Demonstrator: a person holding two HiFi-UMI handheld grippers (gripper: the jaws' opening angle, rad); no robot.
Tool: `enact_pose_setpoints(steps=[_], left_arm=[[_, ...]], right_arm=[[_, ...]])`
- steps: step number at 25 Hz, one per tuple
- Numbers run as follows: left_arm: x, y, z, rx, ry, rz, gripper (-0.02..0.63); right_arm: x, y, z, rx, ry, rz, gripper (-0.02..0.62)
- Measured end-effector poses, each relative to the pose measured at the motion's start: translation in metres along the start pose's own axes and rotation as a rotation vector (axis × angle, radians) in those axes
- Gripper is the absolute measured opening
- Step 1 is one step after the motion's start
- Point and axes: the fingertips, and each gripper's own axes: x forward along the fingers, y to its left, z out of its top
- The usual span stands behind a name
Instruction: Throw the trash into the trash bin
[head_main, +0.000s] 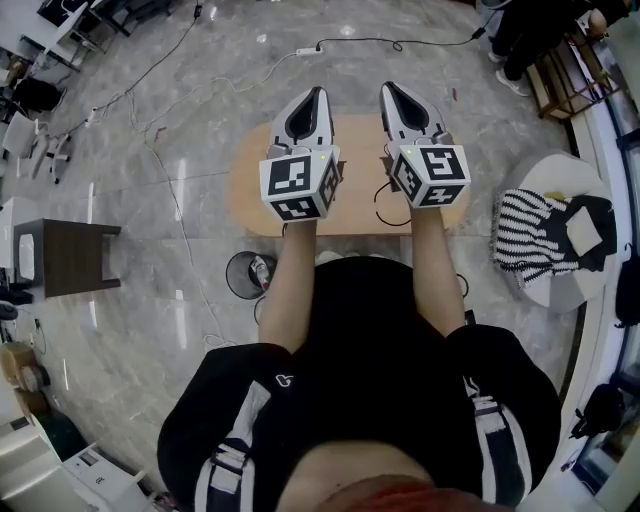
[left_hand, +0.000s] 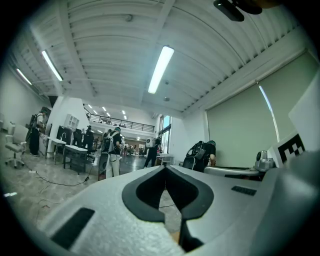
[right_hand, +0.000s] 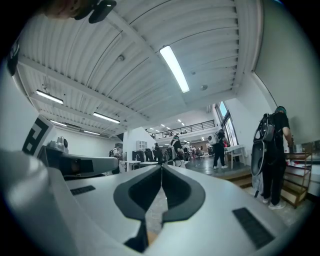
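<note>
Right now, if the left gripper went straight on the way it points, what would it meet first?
Nothing close: the left gripper points level above the wooden table, into open room. People stand far beyond, depth unclear.

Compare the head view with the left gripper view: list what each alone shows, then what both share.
Head view only: the wooden table, the trash bin and a striped cloth. Left gripper view only: the ceiling light and distant people with backpacks. Both: the left tongs, shut and empty.
</note>
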Motion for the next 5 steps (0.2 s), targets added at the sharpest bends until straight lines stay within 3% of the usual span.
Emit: enact_pose_setpoints(steps=[5], left_arm=[[0.0045,0.0001,-0.0006,0.003,-0.003,-0.003,0.005]], right_arm=[[0.0051,-0.0015,0.001,-0.011,0.001,0.008,0.012]])
